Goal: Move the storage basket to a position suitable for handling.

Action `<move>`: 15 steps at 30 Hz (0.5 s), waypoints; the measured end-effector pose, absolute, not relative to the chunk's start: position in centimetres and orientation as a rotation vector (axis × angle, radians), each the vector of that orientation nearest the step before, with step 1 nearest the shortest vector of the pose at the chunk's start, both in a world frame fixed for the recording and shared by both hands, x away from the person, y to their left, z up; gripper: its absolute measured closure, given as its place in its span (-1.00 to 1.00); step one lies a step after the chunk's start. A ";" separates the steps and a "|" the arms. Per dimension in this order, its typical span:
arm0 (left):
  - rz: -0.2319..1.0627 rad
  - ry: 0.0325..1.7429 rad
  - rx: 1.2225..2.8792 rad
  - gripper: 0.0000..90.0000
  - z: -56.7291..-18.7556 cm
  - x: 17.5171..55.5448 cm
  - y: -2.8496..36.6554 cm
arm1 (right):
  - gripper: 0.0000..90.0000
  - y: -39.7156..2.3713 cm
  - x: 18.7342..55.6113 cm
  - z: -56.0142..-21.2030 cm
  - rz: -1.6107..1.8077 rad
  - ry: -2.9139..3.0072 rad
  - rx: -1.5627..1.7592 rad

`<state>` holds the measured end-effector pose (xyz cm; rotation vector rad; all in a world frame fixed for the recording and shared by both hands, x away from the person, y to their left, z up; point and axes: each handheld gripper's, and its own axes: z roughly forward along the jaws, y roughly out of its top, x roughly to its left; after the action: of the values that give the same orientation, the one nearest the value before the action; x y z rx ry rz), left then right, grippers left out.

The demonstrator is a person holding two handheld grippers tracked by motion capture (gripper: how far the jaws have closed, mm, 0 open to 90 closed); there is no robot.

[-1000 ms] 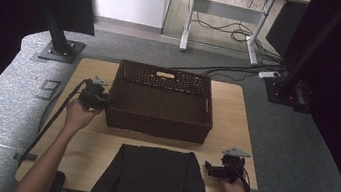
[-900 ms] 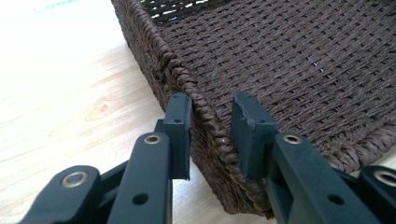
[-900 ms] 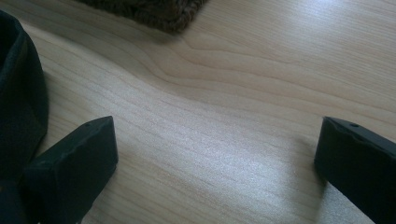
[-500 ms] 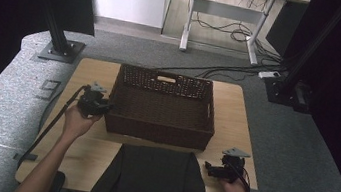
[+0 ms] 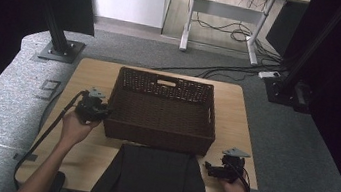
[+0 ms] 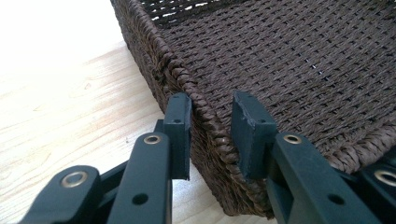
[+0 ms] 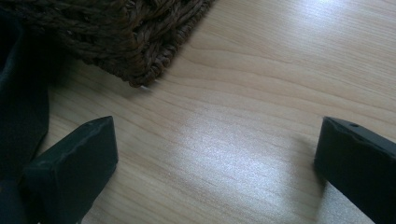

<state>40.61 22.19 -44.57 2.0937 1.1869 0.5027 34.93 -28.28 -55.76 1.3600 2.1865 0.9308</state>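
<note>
A dark brown woven basket [image 5: 157, 137] stands in the middle of the wooden table [image 5: 229, 114]. My left gripper [image 5: 97, 111] is at the basket's left wall near the front corner. In the left gripper view the jaws straddle the braided rim [image 6: 187, 84], one outside and one inside, and my left gripper [image 6: 210, 105] is shut on it. A black cloth [image 5: 151, 179] lies flat at the table's front edge, touching the basket's front wall. My right gripper [image 5: 209, 168] rests low at the front right, open wide over bare wood [image 7: 215, 140], beside the basket's corner [image 7: 140, 46] and the cloth's edge [image 7: 18, 102].
Grey carpeted platforms flank the table. Black stand bases [image 5: 59, 50] sit behind the table's left and right corners, and cables [image 5: 222, 70] run across the floor behind it. The left gripper's cable [image 5: 42, 133] trails off the table's left edge.
The left gripper has slid toward the person along with the basket, whose front wall now meets the black cloth. The right gripper has stayed in place.
</note>
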 end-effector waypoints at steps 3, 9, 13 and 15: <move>0.501 1.192 2.089 0.53 -44.6 40.5 22.2 | -1.00 -28.3 34.9 -55.8 0.931 2.187 1.360; 0.501 1.194 2.085 0.52 -44.6 40.3 22.1 | -1.00 -28.3 34.9 -55.8 0.931 2.186 1.360; 0.506 1.162 2.092 0.46 -44.6 40.4 22.3 | -1.00 -28.3 34.9 -55.8 0.931 2.186 1.360; 0.534 1.106 2.109 0.32 -44.4 40.1 22.4 | -1.00 -28.3 34.9 -55.8 0.931 2.186 1.360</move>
<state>40.08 22.42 -44.44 2.1089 1.1056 0.5344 34.93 -28.27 -55.76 1.3600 2.1863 0.9308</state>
